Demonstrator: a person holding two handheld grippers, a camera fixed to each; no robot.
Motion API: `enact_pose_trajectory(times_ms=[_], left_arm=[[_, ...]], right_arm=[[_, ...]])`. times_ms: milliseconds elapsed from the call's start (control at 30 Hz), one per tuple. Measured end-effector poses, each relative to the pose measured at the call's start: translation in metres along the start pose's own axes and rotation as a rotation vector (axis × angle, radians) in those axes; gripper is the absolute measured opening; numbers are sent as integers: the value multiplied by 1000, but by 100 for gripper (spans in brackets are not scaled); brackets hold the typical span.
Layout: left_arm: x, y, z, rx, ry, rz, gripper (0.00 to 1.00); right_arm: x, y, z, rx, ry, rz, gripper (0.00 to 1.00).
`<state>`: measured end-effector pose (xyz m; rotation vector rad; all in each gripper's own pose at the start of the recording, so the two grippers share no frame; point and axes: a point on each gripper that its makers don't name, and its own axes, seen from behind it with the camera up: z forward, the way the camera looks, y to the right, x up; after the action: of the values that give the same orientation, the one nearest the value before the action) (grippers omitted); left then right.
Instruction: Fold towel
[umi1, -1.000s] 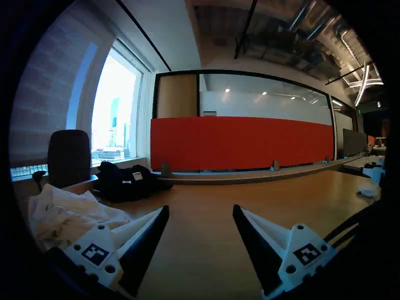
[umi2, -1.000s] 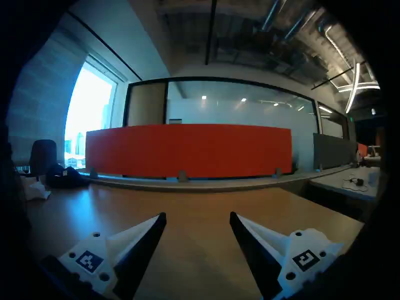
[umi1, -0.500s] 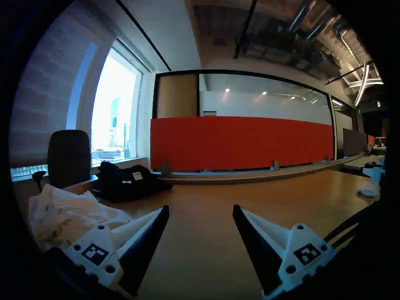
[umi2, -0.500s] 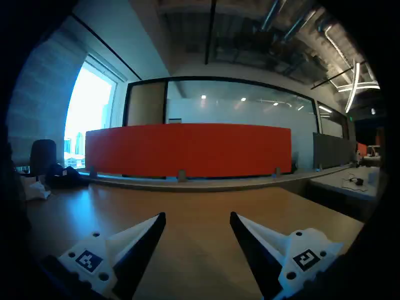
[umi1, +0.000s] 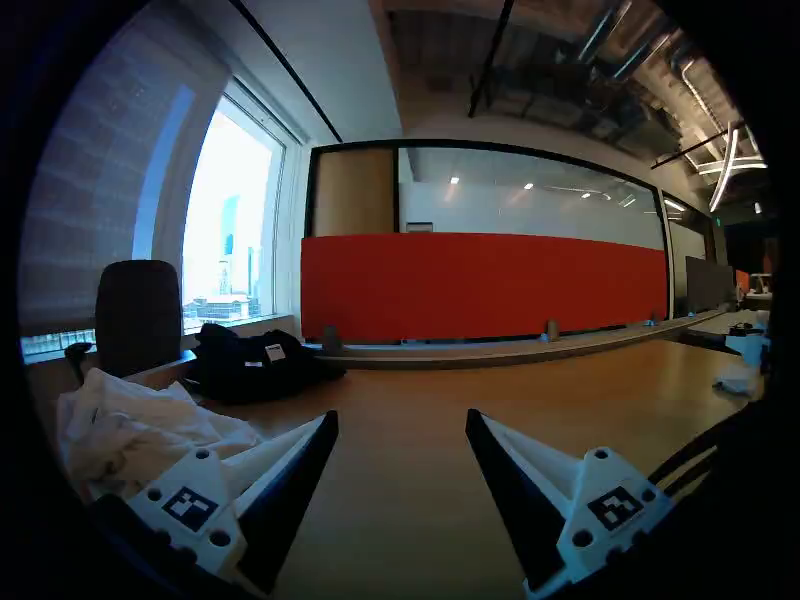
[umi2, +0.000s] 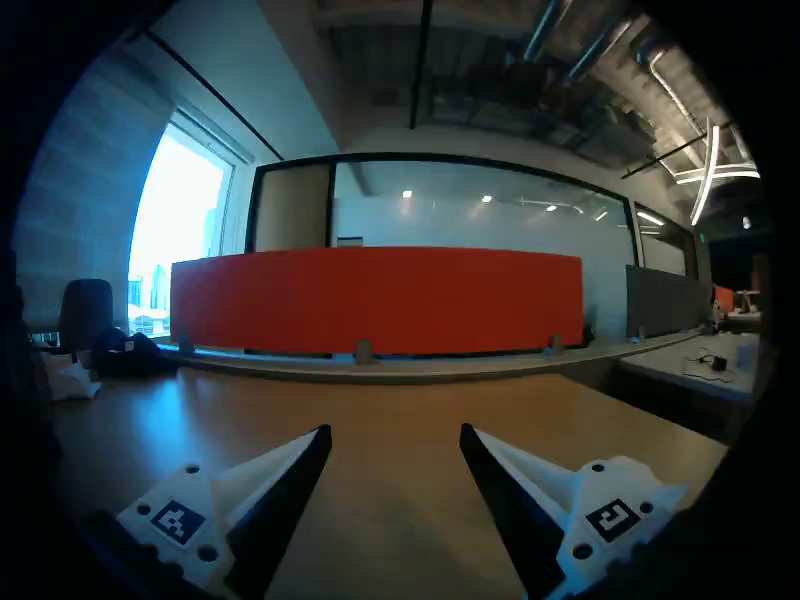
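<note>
At lower left of the left gripper view, just beside the left gripper (umi1: 400, 414) and apart from it: the towel (umi1: 130, 435), white, crumpled in a loose heap on the wooden table (umi1: 410, 520), near a black garment (umi1: 255, 365). In the right gripper view, at far left, well apart from the right gripper (umi2: 395, 429). Both grippers released, fingers spread, holding nothing.

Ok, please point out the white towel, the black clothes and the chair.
white towel (umi1: 140, 435): left gripper view, on its crumpled middle.
black clothes (umi1: 255, 365): left gripper view, on the middle of the heap.
chair (umi1: 138, 315): left gripper view, on its backrest.
</note>
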<state>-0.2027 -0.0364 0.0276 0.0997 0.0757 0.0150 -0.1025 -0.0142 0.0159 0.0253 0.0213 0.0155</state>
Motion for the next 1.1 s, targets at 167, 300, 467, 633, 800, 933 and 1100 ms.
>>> enact_pose_trajectory(times_ms=[167,300,467,633,800,933,1100], left_arm=[[0,0,1,0,0,0,95],[1,0,1,0,0,0,95],[1,0,1,0,-1,0,95],[2,-1,0,0,-1,0,95],[4,-1,0,0,-1,0,95],[4,-2,0,-1,-2,0,95],[5,-2,0,-1,-3,-2,95]], right_arm=[[0,1,0,0,0,0,99],[0,1,0,0,0,0,99],[-1,1,0,0,0,0,99],[-1,1,0,0,0,0,99],[-1,1,0,0,0,0,99],[0,1,-1,0,0,0,99],[-1,1,0,0,0,0,99]])
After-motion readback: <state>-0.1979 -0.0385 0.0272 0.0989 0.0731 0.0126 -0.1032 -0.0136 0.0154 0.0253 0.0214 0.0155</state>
